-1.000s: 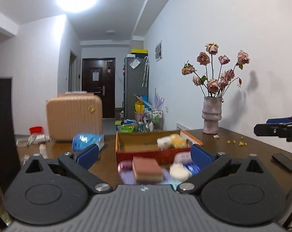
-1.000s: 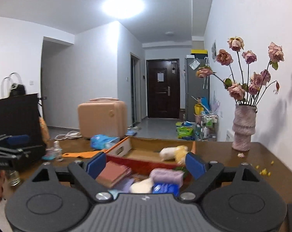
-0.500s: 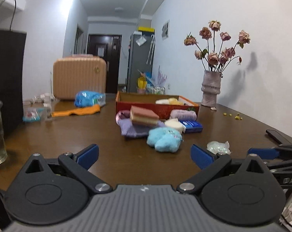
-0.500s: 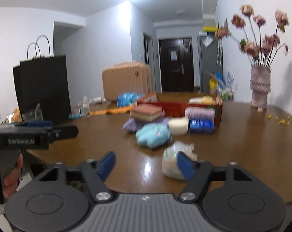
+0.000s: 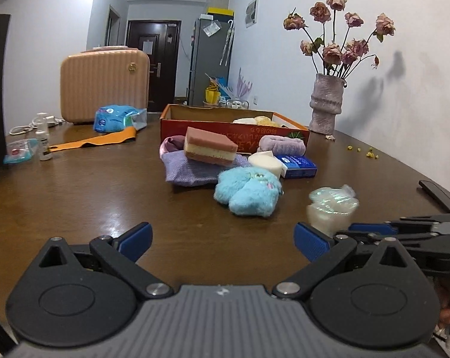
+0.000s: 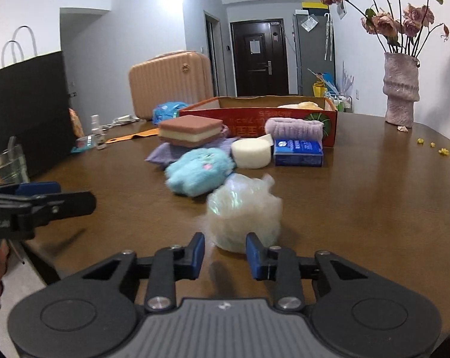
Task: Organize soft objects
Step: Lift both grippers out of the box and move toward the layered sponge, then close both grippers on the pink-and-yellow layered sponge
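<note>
A plastic-wrapped white soft ball (image 6: 245, 212) lies on the brown table (image 6: 359, 208) just ahead of my right gripper (image 6: 225, 253). Its jaws are partly closed, one on each side of the ball's near edge, and I cannot tell if they touch it. The ball also shows in the left wrist view (image 5: 332, 205). Behind it lie a blue plush toy (image 6: 199, 170), a layered sponge (image 6: 190, 129) on purple cloth, a white round sponge (image 6: 251, 152), a purple towel roll (image 6: 295, 128) and a blue packet (image 6: 298, 152). An orange cardboard box (image 6: 260, 116) holds soft items. My left gripper (image 5: 222, 238) is open and empty.
A vase of dried roses (image 6: 400, 86) stands at the back right. A beige suitcase (image 5: 105, 83), a blue bag (image 5: 117, 117), an orange strip (image 5: 96, 141) and a small bottle (image 5: 43, 141) sit at the back left. A black paper bag (image 6: 31, 110) stands on the left.
Both grippers pulled back and dropped low toward the table's near edge. My right gripper's jaws have narrowed around the wrapped ball. The left jaws stayed wide open.
</note>
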